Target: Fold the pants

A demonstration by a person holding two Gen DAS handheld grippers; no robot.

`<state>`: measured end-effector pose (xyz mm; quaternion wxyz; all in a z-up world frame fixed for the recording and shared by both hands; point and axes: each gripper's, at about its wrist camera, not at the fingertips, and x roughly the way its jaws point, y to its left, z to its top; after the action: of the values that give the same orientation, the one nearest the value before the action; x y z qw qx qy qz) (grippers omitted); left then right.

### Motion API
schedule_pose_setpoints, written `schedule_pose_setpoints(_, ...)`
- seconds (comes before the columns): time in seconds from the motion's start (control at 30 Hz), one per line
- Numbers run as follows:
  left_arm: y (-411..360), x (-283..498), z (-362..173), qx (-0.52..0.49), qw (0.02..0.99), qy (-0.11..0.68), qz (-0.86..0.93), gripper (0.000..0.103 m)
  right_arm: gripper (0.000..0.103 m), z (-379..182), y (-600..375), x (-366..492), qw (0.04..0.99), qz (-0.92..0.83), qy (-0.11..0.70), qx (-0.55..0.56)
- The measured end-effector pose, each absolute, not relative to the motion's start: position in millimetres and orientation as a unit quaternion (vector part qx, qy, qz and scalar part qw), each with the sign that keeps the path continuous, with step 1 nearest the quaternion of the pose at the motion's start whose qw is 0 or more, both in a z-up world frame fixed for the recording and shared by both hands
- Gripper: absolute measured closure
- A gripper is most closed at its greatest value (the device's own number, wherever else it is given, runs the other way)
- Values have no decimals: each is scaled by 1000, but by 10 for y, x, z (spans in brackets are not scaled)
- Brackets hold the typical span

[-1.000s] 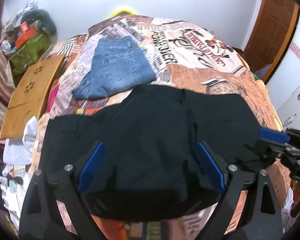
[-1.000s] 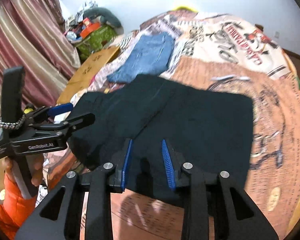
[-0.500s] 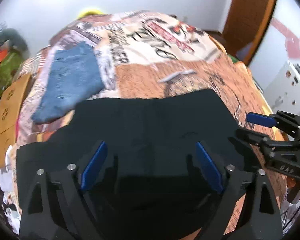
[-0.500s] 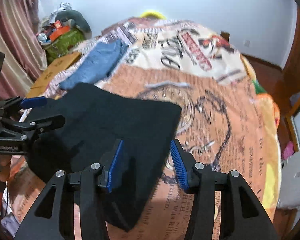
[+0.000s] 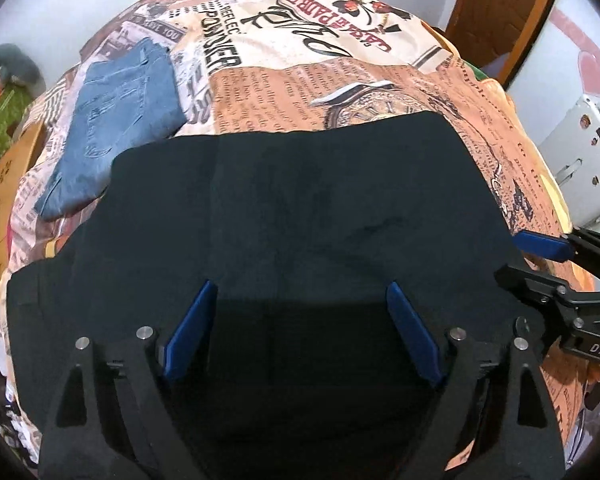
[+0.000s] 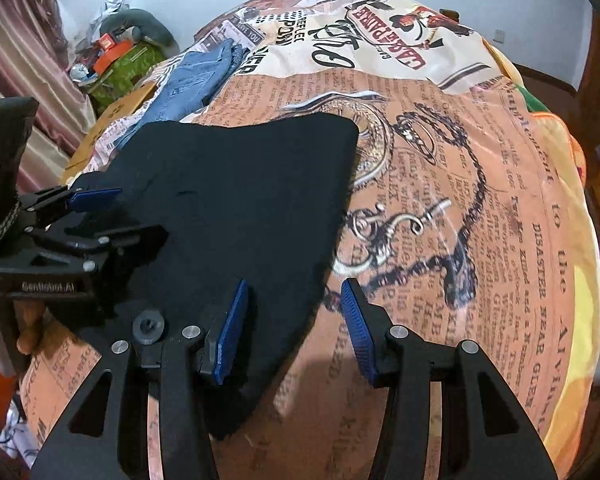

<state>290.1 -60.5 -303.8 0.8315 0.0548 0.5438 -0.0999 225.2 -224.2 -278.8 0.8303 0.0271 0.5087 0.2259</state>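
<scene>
At the far left of the bed, a wooden board (image 5: 4, 200) lies along the edge, and beside it folded blue jeans (image 5: 120, 120) rest on the printed bedspread (image 5: 340, 60). The black pants (image 5: 300, 208) lie spread flat across the near half of the bed, their far left corner just beside the jeans.

The left tool (image 5: 300, 328) is over the near middle of the pants, its blue pads wide apart with nothing between them; dark cloth fills the gap below. In the right wrist view this tool (image 6: 100, 216) sits at the pants' left side.

Further right, the right tool (image 6: 296, 332) is released too: its left pad (image 6: 230, 336) is over the pants' right edge, its right pad (image 6: 360, 332) over bare bedspread. A brown door (image 5: 500, 16) stands at the far right.
</scene>
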Motion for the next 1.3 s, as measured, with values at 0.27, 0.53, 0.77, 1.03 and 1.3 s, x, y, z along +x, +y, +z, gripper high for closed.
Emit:
schedule_pose_setpoints(0.27, -410, 2643, -2868, 46, 836, 539, -90, 15, 59, -2629, -2360, 2128, 832, 210, 512, 41)
schedule_pose_setpoints(0.53, 61, 2399, -2522, 40, 866, 498, -24, 15, 58, -2264, -2287, 2070, 853, 221, 471, 46)
schedule_pose_setpoints(0.77, 703, 2157, -2346, 8, 879, 474, 45, 12, 58, -2069, -1968, 2088, 859, 247, 447, 40)
schedule_pose_setpoints(1.03, 1456, 1860, -2482, -52, 868, 481, 111, 11, 54, -2061, -1487, 2093, 850, 282, 445, 15)
schedule_pose_setpoints(1.3, 1949, 1628, -2864, -138, 836, 514, 129, 11, 54, -2186, -1150, 2129, 838, 295, 458, -22)
